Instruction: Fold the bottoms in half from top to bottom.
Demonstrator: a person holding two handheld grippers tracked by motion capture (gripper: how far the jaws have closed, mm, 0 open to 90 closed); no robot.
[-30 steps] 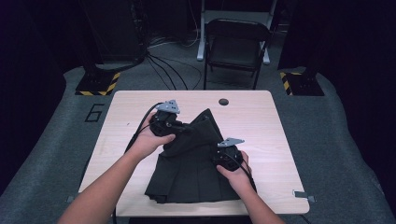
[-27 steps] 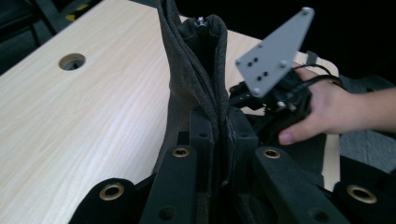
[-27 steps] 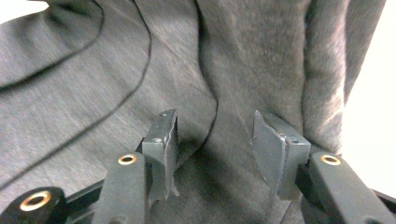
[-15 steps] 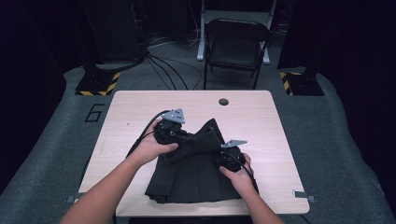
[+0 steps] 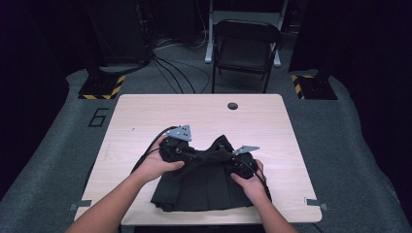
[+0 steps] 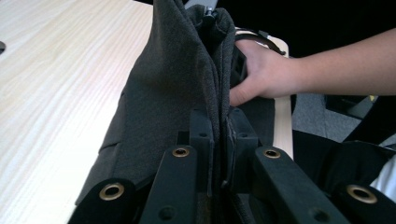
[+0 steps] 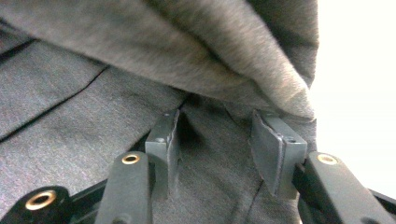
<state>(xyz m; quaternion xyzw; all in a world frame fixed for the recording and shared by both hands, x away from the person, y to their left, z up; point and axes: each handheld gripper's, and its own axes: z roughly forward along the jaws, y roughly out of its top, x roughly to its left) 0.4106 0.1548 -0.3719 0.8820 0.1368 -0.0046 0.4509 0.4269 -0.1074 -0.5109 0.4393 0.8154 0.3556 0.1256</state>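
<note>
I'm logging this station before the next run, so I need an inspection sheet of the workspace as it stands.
Surface: light wooden table, round dark grommet near far edge.
Job's things: dark grey garment, folded, near edge, upper fold lifted.
Clutter: nothing seen.
Grippers: left tool shut on garment fold; right tool open, jaws against the cloth.
Cables: black cable from the left tool; more on the floor.
Surroundings: folding chair, hazard-striped stand bases, grey carpet.

You see the surface (image 5: 145, 121) lit brightly from above, the room behind dark; close cloth (image 7: 187, 56) looks soft, with white glare beside it.
</note>
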